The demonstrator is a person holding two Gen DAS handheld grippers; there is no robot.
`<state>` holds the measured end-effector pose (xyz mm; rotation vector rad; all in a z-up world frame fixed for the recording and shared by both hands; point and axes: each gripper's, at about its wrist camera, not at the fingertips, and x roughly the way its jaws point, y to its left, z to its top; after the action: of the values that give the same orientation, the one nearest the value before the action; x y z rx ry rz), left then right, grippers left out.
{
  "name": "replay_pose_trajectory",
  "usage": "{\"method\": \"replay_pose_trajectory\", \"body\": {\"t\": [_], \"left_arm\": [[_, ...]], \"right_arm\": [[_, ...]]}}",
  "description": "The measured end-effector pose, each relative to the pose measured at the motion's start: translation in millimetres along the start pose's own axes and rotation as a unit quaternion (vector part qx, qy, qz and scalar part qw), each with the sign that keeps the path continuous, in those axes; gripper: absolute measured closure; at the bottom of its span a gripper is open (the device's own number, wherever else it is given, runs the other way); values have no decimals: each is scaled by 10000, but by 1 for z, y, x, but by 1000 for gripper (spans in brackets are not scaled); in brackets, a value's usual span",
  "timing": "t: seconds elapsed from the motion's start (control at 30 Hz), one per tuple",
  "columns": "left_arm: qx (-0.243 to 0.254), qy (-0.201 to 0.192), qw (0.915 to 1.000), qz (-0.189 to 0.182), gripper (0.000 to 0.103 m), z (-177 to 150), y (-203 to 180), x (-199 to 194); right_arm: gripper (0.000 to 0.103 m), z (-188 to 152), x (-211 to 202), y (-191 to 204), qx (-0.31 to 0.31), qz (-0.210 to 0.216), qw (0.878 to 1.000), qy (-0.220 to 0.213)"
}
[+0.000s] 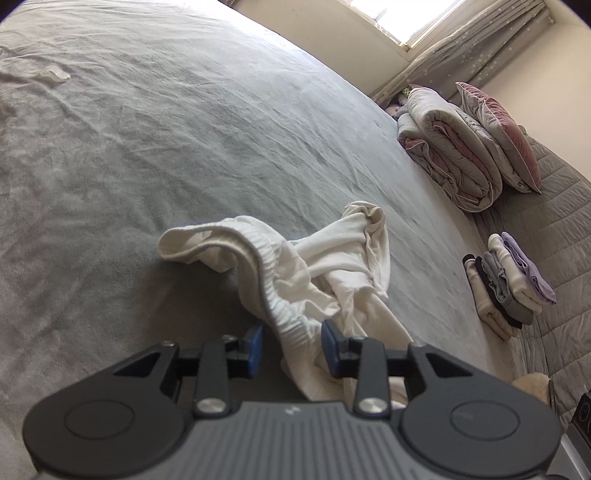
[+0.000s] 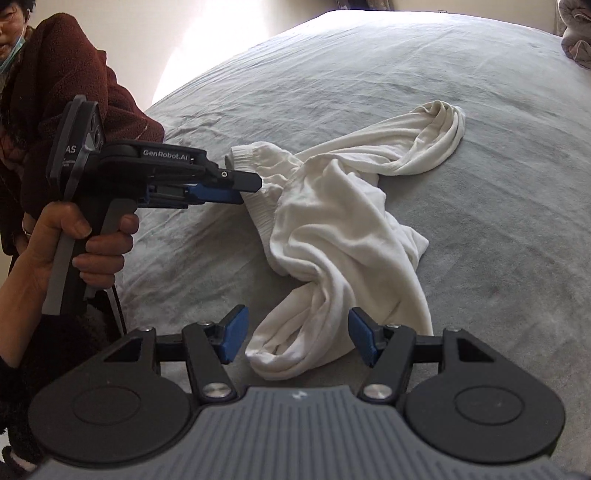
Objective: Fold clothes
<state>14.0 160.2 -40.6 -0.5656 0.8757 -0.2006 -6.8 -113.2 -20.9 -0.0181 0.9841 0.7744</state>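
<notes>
Where the left gripper points down at the bed, its blue fingers stand apart with the ribbed elastic waistband of the white trousers running between them; the pads do not press on the cloth, so nothing is gripped. In the right wrist view this same gripper comes in from the left, held by the person's hand, and its tips sit at the waistband edge of the garment.

The right gripper has its fingers spread wide and empty, and a rolled leg end of the trousers lies between and just beyond them without touching either pad.

The trousers lie crumpled near the near edge of the bed, with the waistband towards the left hand, one leg twisting down towards the right gripper and the other leg stretched away to a bunched cuff further out on the bed.

Around the garment the grey bedsheet is wrinkled and broad, with much bare room beyond and to both sides of the cloth. A small white scrap lies far off near the far edge. Along the right side of the bed, well apart from the trousers, sit a stack of folded clothes, a rolled duvet and a pink and grey pillow below the curtained window
</notes>
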Motion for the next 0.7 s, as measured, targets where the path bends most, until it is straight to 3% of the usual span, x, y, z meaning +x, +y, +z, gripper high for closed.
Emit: {"method": "replay_pose_trajectory", "body": {"t": [0.1, 0.2, 0.23, 0.47, 0.7], "left_arm": [[126, 29, 9999, 94, 62, -4, -6, 5], [87, 5, 9998, 167, 61, -3, -7, 7], [25, -12, 9998, 172, 61, -2, -6, 7], [-377, -241, 9988, 208, 56, 5, 8, -1], [-777, -450, 9957, 213, 56, 12, 24, -7]], "right_arm": [[45, -4, 14, -1, 9, -220, 9996, 189], [85, -3, 16, -5, -62, -488, 9988, 85], [90, -2, 13, -9, 12, -517, 9987, -8], [95, 10, -34, -50, 689, -1017, 9882, -917], [96, 8, -67, -95, 1366, -1501, 9696, -1363]]}}
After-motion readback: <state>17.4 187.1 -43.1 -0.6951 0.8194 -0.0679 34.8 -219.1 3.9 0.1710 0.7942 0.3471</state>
